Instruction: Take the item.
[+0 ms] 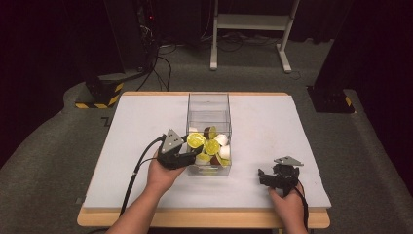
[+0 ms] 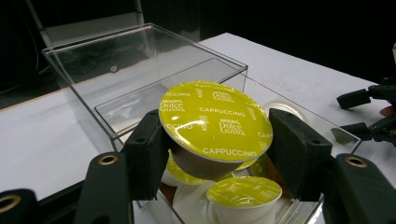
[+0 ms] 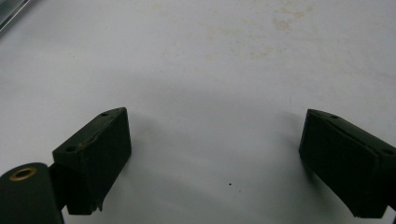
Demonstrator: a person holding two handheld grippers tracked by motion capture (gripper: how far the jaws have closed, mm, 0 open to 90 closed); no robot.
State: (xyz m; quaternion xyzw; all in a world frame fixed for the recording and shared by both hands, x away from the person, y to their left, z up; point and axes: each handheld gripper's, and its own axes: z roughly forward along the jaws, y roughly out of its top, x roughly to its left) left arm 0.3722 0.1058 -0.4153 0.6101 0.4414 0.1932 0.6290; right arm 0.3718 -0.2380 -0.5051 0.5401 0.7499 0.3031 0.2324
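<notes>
Yellow-lidded capsule (image 2: 215,122) clamped between the pads of the left gripper (image 2: 219,140), held just above the capsules (image 1: 210,146) heaped in the clear box (image 1: 208,105). For a clean step, keep the lid level and clear the near wall before letting go. Right gripper (image 3: 215,154) rests spread and empty on the white table (image 1: 272,122).

A glossy foil-topped capsule (image 2: 215,122), a clear glossy plastic box (image 2: 140,70), a matt white table (image 1: 136,126).
</notes>
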